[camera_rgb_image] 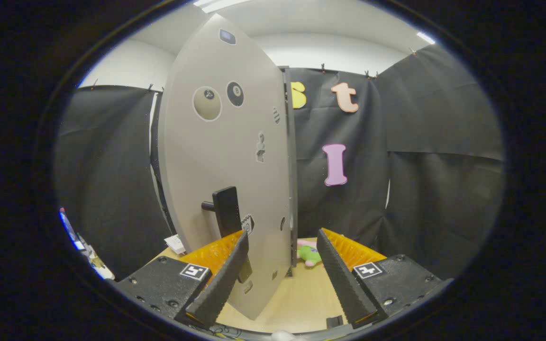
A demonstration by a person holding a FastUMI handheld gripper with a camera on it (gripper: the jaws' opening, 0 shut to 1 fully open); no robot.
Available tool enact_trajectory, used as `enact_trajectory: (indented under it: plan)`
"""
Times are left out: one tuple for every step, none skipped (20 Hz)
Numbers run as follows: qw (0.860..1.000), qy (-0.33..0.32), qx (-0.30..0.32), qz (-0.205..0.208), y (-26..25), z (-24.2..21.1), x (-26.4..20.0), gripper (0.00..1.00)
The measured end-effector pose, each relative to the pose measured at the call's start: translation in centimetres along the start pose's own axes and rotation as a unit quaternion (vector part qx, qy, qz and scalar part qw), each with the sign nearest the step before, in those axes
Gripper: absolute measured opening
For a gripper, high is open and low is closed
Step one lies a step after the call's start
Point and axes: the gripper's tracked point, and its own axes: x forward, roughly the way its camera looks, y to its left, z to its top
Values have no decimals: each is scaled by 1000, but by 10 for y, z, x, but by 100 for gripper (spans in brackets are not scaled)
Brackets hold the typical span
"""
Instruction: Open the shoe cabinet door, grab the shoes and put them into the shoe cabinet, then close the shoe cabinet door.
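The grey shoe cabinet door (221,156) stands swung out toward me, its free edge reaching between my fingers. It carries several stickers and a dark handle (225,210) just above and beyond the left finger (223,279). My gripper (282,237) is open, with the door's edge in the gap but neither finger pressing on it. A small green and pink shoe (309,253) lies on the wooden surface (301,293) beyond the fingers, just right of the door's edge. The cabinet's inside is hidden behind the door.
Black cloth walls close the booth on the left, back and right. A small white box (176,244) sits on the wooden surface left of the door. Some colourful items (86,248) lie low at the far left.
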Motion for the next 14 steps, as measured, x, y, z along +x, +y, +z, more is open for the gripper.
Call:
enact_trajectory:
  plan:
    - [1000,2,-3,9,14,-2,5,96]
    - [1000,5,-7,18,27,-4,11,96]
    - [1000,6,-13,28,43,-5,19,96]
    - [999,13,-16,39,56,-10,25,96]
    - [998,22,-15,57,73,-15,33,97]
    - [997,29,-15,75,90,-22,40,98]
    - [996,34,-17,82,102,-25,45,99]
    - [996,36,-20,80,105,-25,49,99]
    - [996,35,-22,80,108,-24,52,100]
    - [996,33,-17,82,115,-24,54,100]
    - [996,31,-12,84,119,-24,55,100]
    - [996,30,-9,84,118,-24,53,100]
    - [996,28,-9,80,116,-22,52,100]
    - [997,23,-18,71,113,-20,50,100]
